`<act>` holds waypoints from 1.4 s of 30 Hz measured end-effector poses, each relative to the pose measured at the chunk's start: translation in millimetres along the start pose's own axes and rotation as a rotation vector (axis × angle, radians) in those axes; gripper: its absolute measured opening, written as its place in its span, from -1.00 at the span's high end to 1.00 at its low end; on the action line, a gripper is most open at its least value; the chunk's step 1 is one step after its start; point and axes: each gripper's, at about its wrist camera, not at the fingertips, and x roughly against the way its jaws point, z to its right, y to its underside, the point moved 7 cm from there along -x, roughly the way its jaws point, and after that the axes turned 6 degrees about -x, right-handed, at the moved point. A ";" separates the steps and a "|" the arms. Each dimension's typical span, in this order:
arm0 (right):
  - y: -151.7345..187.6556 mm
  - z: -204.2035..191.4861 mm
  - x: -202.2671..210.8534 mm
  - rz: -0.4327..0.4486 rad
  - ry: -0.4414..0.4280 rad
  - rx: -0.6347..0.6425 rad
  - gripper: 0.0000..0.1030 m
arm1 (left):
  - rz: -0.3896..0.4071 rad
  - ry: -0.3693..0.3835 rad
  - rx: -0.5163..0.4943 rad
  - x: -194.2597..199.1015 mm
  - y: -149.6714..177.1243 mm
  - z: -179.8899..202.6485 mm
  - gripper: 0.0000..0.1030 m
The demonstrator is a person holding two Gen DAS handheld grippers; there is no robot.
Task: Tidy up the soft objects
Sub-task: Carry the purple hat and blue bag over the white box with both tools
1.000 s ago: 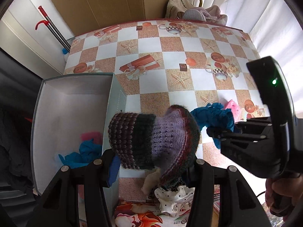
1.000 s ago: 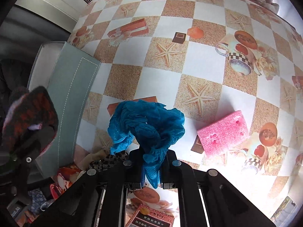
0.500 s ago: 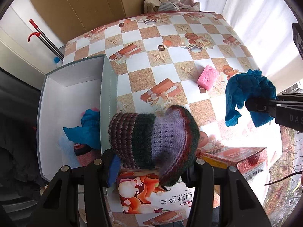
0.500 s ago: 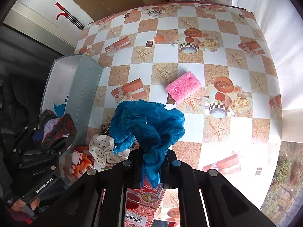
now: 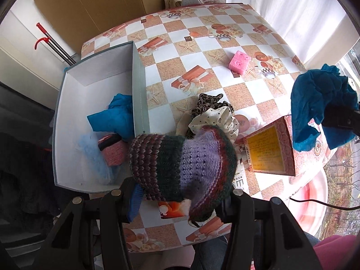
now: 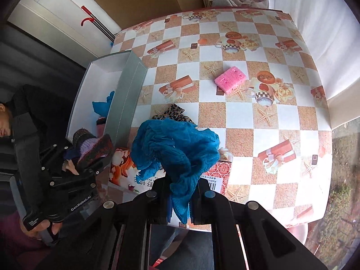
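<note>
2 tongs gripping: knit hat point(image 5: 182, 164), blue cloth point(image 6: 177, 150).

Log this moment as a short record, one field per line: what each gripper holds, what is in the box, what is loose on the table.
left gripper: shut on the striped knit hat
right gripper: shut on the blue cloth
grey box: open, at the table's left edge; holds a blue bundle, a pink knit piece and something pale blue
loose on the table: pink sponge, leopard-print fabric, white polka-dot fabric
also there: two printed cartons, one red
</note>
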 end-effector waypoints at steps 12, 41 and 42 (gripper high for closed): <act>24.9 -92.9 -27.6 -0.086 -0.045 0.194 0.78 | 0.058 -0.022 0.216 14.6 28.8 -74.8 -0.09; -78.0 -214.3 -75.0 -0.079 0.009 0.365 0.77 | 0.065 -0.089 0.471 -13.0 28.0 -187.0 -0.09; -79.2 -215.7 -76.9 -0.081 0.010 0.368 0.78 | 0.063 -0.090 0.472 -13.9 27.8 -188.1 -0.09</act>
